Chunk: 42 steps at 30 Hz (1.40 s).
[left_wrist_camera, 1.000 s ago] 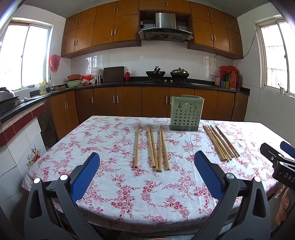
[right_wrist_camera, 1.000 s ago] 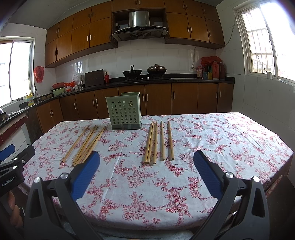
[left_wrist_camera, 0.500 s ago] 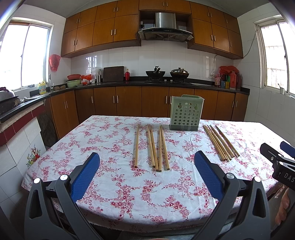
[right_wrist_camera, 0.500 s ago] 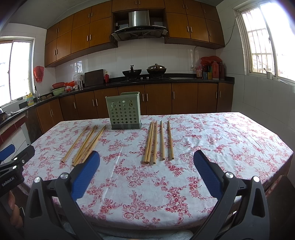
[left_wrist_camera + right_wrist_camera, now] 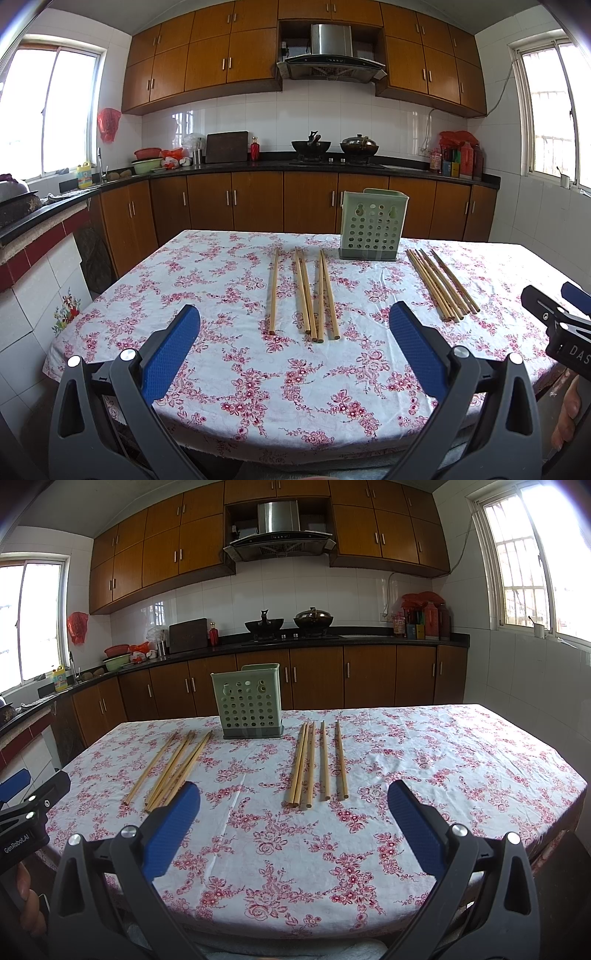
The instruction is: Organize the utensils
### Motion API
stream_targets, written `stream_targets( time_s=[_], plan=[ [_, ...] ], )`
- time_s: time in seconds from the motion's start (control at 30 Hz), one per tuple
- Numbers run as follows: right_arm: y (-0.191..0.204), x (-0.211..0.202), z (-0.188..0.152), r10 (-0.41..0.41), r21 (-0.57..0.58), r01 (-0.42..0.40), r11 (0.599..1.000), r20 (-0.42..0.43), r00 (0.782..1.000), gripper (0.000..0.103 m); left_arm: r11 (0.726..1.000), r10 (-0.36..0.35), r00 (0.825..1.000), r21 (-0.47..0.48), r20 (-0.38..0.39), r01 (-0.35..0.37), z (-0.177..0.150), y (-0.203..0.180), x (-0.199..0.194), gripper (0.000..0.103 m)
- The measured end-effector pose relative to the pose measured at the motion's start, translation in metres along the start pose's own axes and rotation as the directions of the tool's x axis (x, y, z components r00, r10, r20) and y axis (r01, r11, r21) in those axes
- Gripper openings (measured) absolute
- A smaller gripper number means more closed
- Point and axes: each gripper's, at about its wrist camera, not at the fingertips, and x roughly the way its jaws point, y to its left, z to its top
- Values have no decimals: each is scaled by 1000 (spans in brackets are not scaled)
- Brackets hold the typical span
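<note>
Two groups of wooden chopsticks lie on a floral tablecloth. The left group lies ahead of my left gripper, which is open and empty above the table's near edge. The right group lies beside a green perforated utensil holder at the far side. In the right wrist view the right group lies ahead of my right gripper, open and empty. The left group and the holder also show there.
The table has rounded corners and a cloth hanging over its near edge. Kitchen cabinets and a counter with pots run behind it. The right gripper shows at the left view's right edge; the left gripper at the right view's left edge.
</note>
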Motion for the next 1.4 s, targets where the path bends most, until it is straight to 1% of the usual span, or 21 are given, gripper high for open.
stream_targets(
  time_s=[0.67, 0.77, 0.87, 0.97, 1.03, 1.13, 1.2, 1.23, 1.3, 1.33, 1.4],
  plan=[
    [-3, 0, -2, 0, 4, 0, 1000, -15, 1000, 99, 1000, 1, 1000, -1, -5, -1, 0, 2, -1, 101],
    [-3, 9, -2, -2, 8, 2, 1000, -29, 1000, 99, 1000, 2, 1000, -4, -18, -2, -1, 2, 1, 101],
    [-6, 17, -2, -5, 19, 6, 1000, -61, 998, 99, 1000, 13, 998, -19, -53, -14, -4, 5, 15, 101],
    [-18, 36, 0, -29, 57, 36, 998, -124, 992, 99, 998, 37, 992, -41, -124, -42, -8, 8, 31, 101],
    [-29, 53, 2, -45, 95, 63, 994, -180, 983, 99, 996, 34, 985, -71, -167, -46, -6, 16, 42, 101],
    [-47, 84, 10, -68, 137, 108, 985, -268, 961, 99, 992, 47, 970, -99, -240, -73, 1, 29, 67, 101],
    [-56, 104, 17, -79, 146, 130, 981, -310, 947, 89, 991, 38, 959, -116, -281, -73, 7, 40, 88, 101],
    [-60, 114, 21, -82, 149, 137, 979, -324, 942, 87, 990, 39, 954, -119, -296, -78, 10, 44, 97, 101],
    [-66, 135, 28, -85, 144, 145, 979, -358, 930, 74, 990, 48, 941, -110, -336, -90, 15, 52, 117, 101],
    [-68, 146, 31, -84, 141, 146, 979, -374, 924, 71, 990, 50, 934, -103, -353, -92, 16, 56, 125, 101],
    [-72, 170, 37, -71, 135, 137, 981, -408, 910, 58, 992, 40, 924, -96, -380, -83, 20, 62, 141, 99]
  ],
)
